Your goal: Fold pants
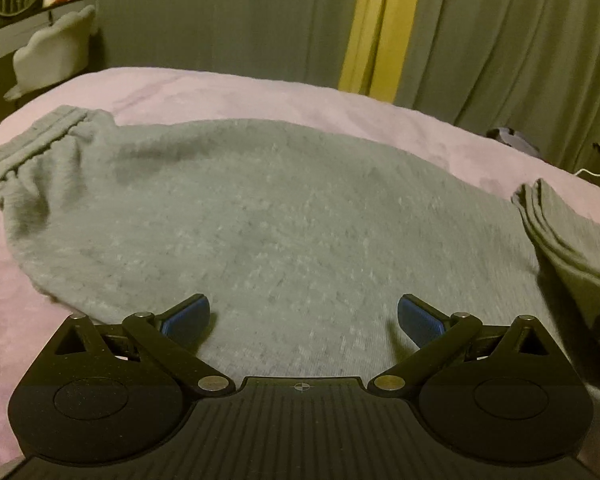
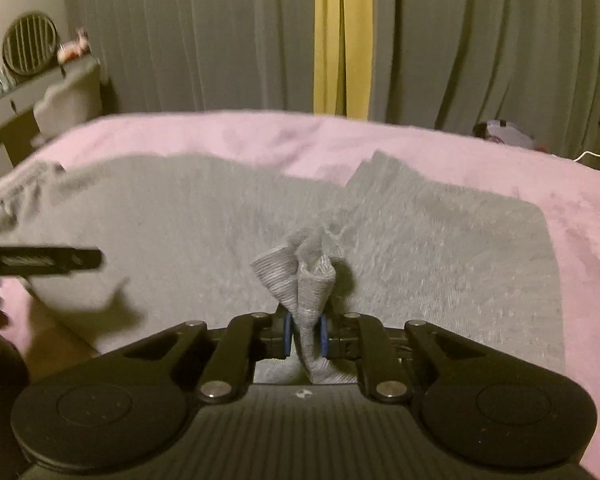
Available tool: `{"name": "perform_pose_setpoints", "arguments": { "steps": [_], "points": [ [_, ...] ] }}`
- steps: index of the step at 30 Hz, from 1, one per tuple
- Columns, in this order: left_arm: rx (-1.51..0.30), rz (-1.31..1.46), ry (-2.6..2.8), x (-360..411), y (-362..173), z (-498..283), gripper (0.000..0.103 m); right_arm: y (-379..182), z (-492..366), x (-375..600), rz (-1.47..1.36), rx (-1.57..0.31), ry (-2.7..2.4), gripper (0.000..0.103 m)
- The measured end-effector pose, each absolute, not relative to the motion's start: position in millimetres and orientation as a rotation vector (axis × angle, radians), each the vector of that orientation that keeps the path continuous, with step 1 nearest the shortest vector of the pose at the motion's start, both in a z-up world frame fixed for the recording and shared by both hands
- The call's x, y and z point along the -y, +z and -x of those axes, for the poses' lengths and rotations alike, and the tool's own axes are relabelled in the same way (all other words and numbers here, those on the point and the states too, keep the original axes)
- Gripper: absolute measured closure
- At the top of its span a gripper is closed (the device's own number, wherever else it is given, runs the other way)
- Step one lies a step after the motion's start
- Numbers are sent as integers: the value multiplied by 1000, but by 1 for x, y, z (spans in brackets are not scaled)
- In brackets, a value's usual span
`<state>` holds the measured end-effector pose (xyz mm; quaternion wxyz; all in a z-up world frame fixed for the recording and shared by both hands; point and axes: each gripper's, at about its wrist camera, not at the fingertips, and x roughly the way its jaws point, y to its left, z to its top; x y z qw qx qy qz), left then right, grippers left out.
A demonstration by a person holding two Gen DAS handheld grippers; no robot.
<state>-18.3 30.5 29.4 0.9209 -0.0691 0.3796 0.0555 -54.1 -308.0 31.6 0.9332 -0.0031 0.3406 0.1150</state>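
While the grey pants [image 1: 284, 216] lie flat on the pink bed [image 1: 228, 88], we read their long axis as running left to right, waistband [image 1: 40, 140] at the far left. Our right tool [image 2: 305, 334] is clamped on a bunched cuff end [image 2: 308, 272] raised above the cloth. Our left tool [image 1: 303, 316] hovers spread wide over the near edge, gripping nothing. We judge the fold must carry the cuff leftward toward the waistband.
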Motion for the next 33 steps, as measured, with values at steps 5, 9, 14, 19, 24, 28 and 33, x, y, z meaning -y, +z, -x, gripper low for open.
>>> {"name": "perform_pose_setpoints", "arguments": {
  "steps": [5, 9, 14, 19, 24, 28, 33],
  "points": [
    [-771, 197, 130, -39, 31, 21, 0, 44, 76, 313, -59, -694, 263, 91],
    [-803, 214, 144, -41, 25, 16, 0, 13, 77, 297, 99, -879, 338, 82],
    [-826, 152, 136, -32, 25, 15, 0, 40, 78, 318, -130, -863, 411, 13],
    [-834, 165, 65, -19, 34, 15, 0, 67, 87, 384, -475, -743, 425, 4],
    [-916, 279, -99, 10, 37, 0, 0, 13, 64, 451, -684, -991, 46, 4],
    [-977, 311, -182, 41, 36, -25, 0, 19, 69, 460, -764, -885, 29, 4],
    [-1083, 258, -239, 83, 24, -66, 0, 27, 78, 464, -684, -811, -36, 4]
  ]
}}
